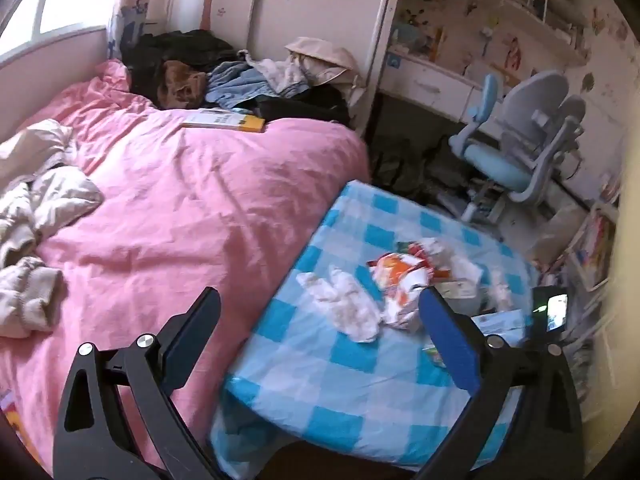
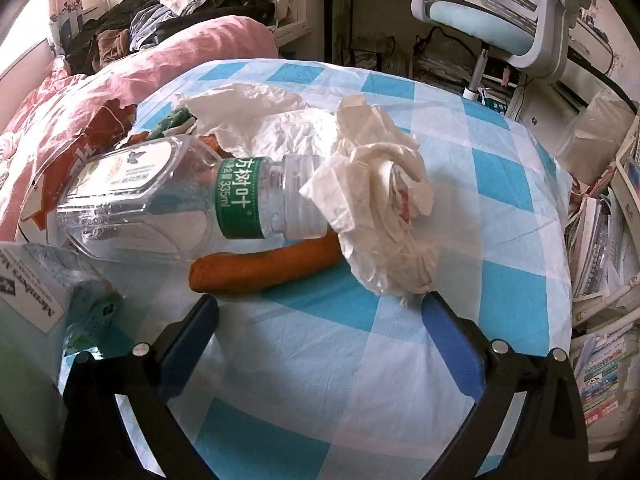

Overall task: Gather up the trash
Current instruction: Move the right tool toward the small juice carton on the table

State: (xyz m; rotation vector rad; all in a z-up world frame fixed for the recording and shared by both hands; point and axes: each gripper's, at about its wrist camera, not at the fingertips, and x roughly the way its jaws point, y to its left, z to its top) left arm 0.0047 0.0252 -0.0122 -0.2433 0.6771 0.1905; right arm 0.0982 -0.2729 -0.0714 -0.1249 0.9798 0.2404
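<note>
Trash lies on a table with a blue-and-white checked cloth (image 2: 480,208). In the right wrist view a clear plastic bottle (image 2: 168,204) with a green label lies on its side, a carrot (image 2: 260,264) in front of it, a crumpled white tissue (image 2: 380,208) at its neck, and a red-orange snack wrapper (image 2: 80,148) behind. My right gripper (image 2: 320,312) is open and empty, just short of the carrot and tissue. In the left wrist view, my left gripper (image 1: 320,312) is open and empty above the table's near-left edge, with crumpled tissue (image 1: 348,304) and an orange-white wrapper (image 1: 400,276) between its fingers.
A bed with a pink duvet (image 1: 160,200) and piled clothes (image 1: 200,68) borders the table's left. A blue desk chair (image 1: 516,148) stands beyond the table. Stacked books and papers (image 2: 600,280) fill the right. A blue-white box (image 2: 32,292) sits at the table's near left.
</note>
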